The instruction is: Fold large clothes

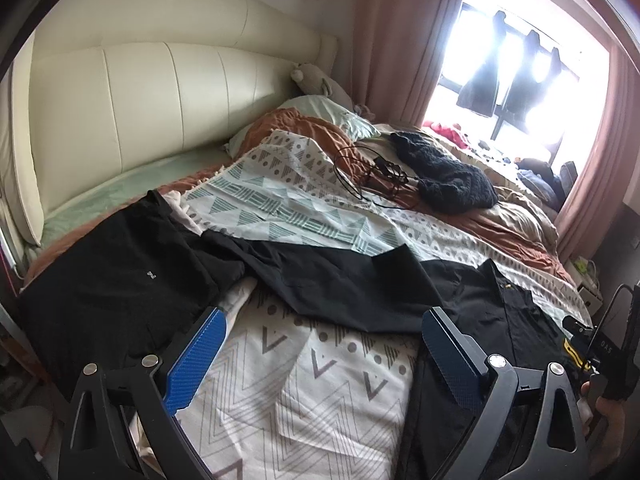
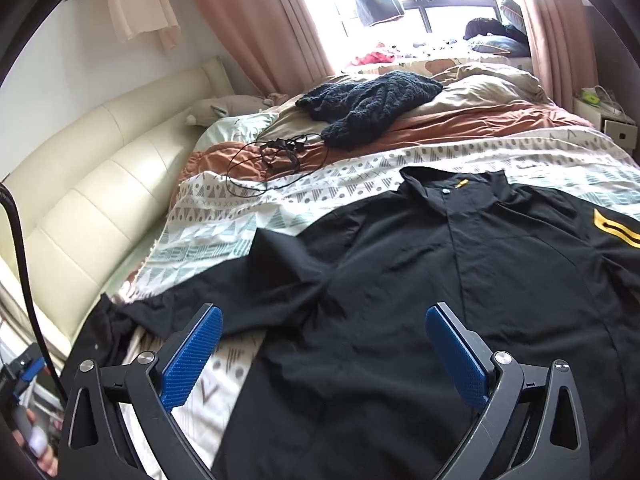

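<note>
Both tools were found wide open w/ nothing between the blue ribbed pads. Left tool (image 1: 322,354) hovered over the patterned white-and-grey cotton bedspread (image 1: 320,392), in the gap between two dark garments; right tool (image 2: 324,354) hovered directly above the body of the black collared button-front shirt with yellow stripe patches (image 2: 420,280). Neither tool touched fabric.

Placement, as judged: shirt was spread front-up across the bed, collar pointing away toward the window, prob. so that sleeves and hem lay reachable for folding. Tools held apart and low, approx. at the near hem side, consistent w/ readiness to pinch an edge; no grip begun. Fold appeared not yet started.

Condition of shirt: matte black, thin woven fabric, lying mostly flat w/ shallow creases. Placket ran straight down the front; small button and yellow tag seen at collar. Yellow double-stripe patch on the sleeve at far right of the right-wrist view. Opposite sleeve (image 2: 224,308) trailed out toward the cream padded headboard (image 2: 92,200), slightly rumpled at the armpit.

Other items: second black garment with a small white logo (image 1: 120,280) lay beside the shirt, in contact w/ or overlapping the sleeve end; exact overlap not determinable. Dark knitted woolly item (image 1: 444,176) and tangled black cable (image 1: 372,176) lay farther up the bed, well apart from the shirt.
</note>
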### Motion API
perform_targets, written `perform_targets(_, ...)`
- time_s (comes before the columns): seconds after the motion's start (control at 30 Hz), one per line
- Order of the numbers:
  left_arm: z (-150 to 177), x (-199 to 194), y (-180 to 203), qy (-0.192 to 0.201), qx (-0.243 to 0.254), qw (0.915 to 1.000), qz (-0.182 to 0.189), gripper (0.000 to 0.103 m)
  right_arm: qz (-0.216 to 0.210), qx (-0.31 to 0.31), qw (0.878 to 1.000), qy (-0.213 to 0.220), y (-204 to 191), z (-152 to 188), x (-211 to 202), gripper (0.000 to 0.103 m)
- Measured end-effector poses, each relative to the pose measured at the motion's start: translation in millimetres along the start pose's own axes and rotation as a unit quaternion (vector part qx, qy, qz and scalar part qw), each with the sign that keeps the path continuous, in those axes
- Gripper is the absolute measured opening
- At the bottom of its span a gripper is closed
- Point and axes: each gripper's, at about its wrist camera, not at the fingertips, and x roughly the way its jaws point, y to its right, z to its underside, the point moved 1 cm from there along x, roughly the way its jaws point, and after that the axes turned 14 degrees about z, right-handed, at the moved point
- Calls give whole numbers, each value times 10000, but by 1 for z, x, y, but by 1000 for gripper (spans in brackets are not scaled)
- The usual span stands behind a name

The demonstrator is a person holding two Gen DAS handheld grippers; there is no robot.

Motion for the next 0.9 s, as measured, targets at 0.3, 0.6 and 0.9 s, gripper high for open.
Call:
perform_targets(0.3,-27,65,-31,-484,-227,9982,-280,93,-51,525,9976,-452,9,-9,77,85)
perform_targets(0.6,-13,145,-49,-1030,-484,9913,-656,85,-13,586,9922,-1100,33,40,124,75)
perform_targets(0.9,25,224,-78,-1670,-630,9752,-1308,77,88,532,9928,-1067,49,40,134,65)
